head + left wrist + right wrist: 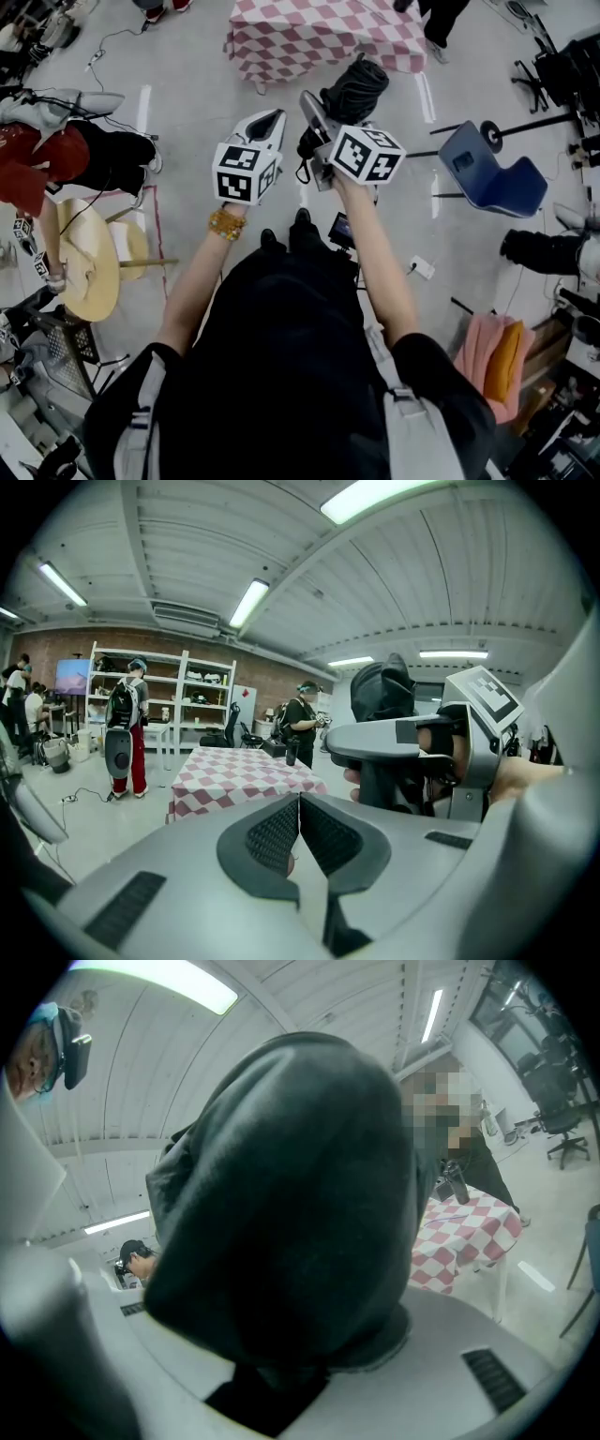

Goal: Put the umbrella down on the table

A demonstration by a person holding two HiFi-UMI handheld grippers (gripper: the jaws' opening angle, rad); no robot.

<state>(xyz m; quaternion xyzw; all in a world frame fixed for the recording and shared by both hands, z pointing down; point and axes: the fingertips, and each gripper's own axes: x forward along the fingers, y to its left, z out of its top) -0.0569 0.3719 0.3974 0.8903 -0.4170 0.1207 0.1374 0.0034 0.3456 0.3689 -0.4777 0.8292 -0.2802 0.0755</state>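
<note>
1. Right claw (328, 117) is clamped on the umbrella (356, 86). In the right gripper view the folded black bundle (281, 1204) fills the space between the jaws, which stand wide around it.
2. Left claw (267, 122) has its jaws together with nothing between them; the left gripper view shows the pads meeting (299, 827). It is level with the right claw, on the side of it away from the blue chair (497, 173), and short of the table (319, 37).
3. The step in hand looks like the carry. The umbrella is held in the air over the floor, on the person's side of the table's near edge, and not yet above the checked cloth.
4. From the left gripper view, the umbrella (382, 691) stands up out of the right claw with its free end uppermost, and the table (234, 771) lies ahead.
5. The next move probably calls for bringing the right claw on until the umbrella is above the cloth. It would then be lowered until the bundle rests on the top, and the jaws parted only after that.
6. Laying the umbrella on its side should keep it from toppling, and setting it well in from the edge should keep it from rolling off.
7. The left claw seems to have no part in this, beyond steadying the bundle if needed.
</note>
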